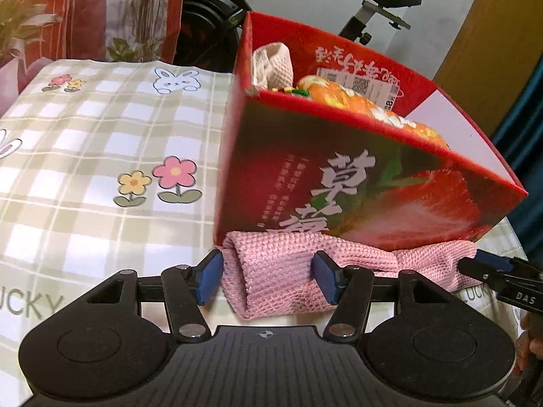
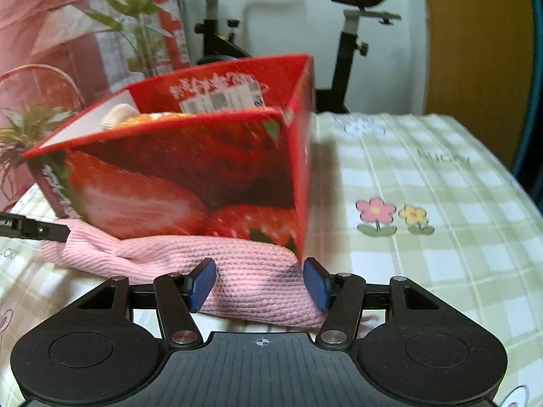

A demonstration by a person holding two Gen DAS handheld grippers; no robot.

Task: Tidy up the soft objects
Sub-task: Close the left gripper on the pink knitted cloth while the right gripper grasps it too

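Note:
A folded pink knitted cloth (image 1: 292, 271) lies on the checked tablecloth in front of a red strawberry-printed box (image 1: 356, 176). My left gripper (image 1: 268, 276) is open, its blue pads on either side of the cloth's left end. My right gripper (image 2: 259, 283) is open around the cloth's (image 2: 251, 278) other end, by the box's corner (image 2: 237, 169). The box holds a cream knitted cloth (image 1: 273, 64) and an orange plush toy (image 1: 359, 101). The right gripper's tip (image 1: 488, 264) shows at the cloth's right end in the left wrist view.
The checked tablecloth (image 1: 101, 142) with flower and rabbit prints covers the table. An exercise bike (image 2: 353, 34) stands behind the table. Red patterned curtains (image 1: 85, 10) and a plant (image 2: 135, 17) are at the back left.

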